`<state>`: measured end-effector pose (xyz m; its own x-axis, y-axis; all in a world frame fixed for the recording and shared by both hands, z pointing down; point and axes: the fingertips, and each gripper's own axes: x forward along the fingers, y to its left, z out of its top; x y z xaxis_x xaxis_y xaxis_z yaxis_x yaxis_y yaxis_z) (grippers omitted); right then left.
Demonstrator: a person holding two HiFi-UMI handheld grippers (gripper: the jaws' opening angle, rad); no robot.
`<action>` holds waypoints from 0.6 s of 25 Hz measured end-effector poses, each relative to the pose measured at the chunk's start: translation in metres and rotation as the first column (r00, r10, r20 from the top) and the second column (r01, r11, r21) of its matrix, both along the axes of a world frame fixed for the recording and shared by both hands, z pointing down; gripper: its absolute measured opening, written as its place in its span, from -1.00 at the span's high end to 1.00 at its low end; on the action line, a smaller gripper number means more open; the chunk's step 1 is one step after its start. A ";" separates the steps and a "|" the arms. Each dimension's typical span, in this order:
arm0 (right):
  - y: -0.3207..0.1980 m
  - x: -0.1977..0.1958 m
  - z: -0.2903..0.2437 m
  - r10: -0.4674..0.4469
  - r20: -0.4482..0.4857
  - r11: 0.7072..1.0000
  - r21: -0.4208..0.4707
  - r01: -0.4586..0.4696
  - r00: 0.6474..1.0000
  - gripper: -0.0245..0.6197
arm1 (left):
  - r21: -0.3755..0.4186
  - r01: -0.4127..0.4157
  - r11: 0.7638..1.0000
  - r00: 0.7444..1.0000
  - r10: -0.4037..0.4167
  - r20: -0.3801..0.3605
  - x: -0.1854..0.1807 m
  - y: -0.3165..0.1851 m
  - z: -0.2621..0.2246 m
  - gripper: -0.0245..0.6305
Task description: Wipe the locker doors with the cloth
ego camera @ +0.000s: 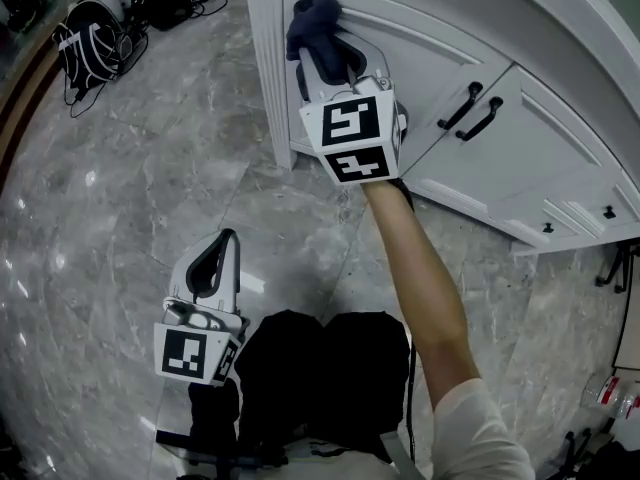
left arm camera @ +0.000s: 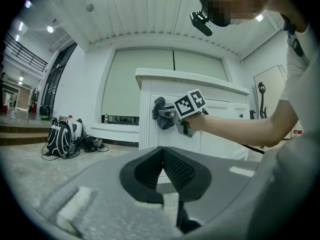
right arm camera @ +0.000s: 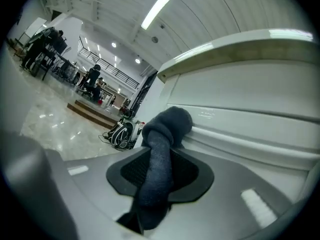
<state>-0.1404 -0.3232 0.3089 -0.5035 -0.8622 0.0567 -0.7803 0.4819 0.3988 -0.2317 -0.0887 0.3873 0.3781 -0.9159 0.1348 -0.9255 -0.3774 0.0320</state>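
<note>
A dark blue cloth [ego camera: 312,16] is bunched against the upper left part of a white locker door [ego camera: 420,68]. My right gripper [ego camera: 326,56] is shut on it, the cloth running out between the pads and pressing on the panel's raised moulding [right arm camera: 240,139]. In the right gripper view the cloth [right arm camera: 165,134] fills the gap between the jaws. My left gripper [ego camera: 220,248] hangs low over the floor, away from the lockers, with its pads [left arm camera: 172,166] together and nothing in them. The left gripper view shows the cloth [left arm camera: 161,115] on the door from the side.
Two more white doors with black handles [ego camera: 470,108] stand to the right of the wiped one. The floor is grey marble [ego camera: 150,168]. Backpacks and cables [ego camera: 95,33] lie at the far left. The person's legs [ego camera: 320,378] stand below the grippers.
</note>
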 end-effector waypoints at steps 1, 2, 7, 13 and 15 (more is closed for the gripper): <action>0.000 0.003 0.000 0.015 -0.007 1.000 0.003 -0.015 1.000 0.59 | 0.000 0.001 1.000 1.000 -0.001 0.001 -0.001 0.001 0.000 0.92; 0.001 0.008 0.000 0.031 -0.014 0.999 0.007 -0.031 0.999 0.59 | 0.001 0.002 1.000 1.000 -0.002 0.002 -0.001 0.002 0.000 0.92; 0.006 0.041 -0.003 0.105 -0.040 0.994 0.033 -0.104 0.994 0.59 | 0.012 0.001 1.000 1.000 -0.001 0.006 -0.004 0.005 -0.004 0.92; 0.014 0.084 -0.006 0.198 -0.033 0.980 0.042 -0.197 0.980 0.59 | 0.017 -0.008 1.000 1.000 0.008 0.007 -0.002 0.005 -0.003 0.92; 0.017 0.102 -0.005 0.234 -0.027 0.972 0.033 -0.233 0.972 0.59 | 0.019 -0.013 1.000 1.000 0.013 0.007 -0.001 0.005 -0.003 0.92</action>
<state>-0.0386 -0.3062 0.3043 -0.2864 -0.9572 0.0413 -0.8573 0.2752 0.4352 -0.2325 -0.0835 0.3841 0.3895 -0.9132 0.1198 -0.9205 -0.3902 0.0182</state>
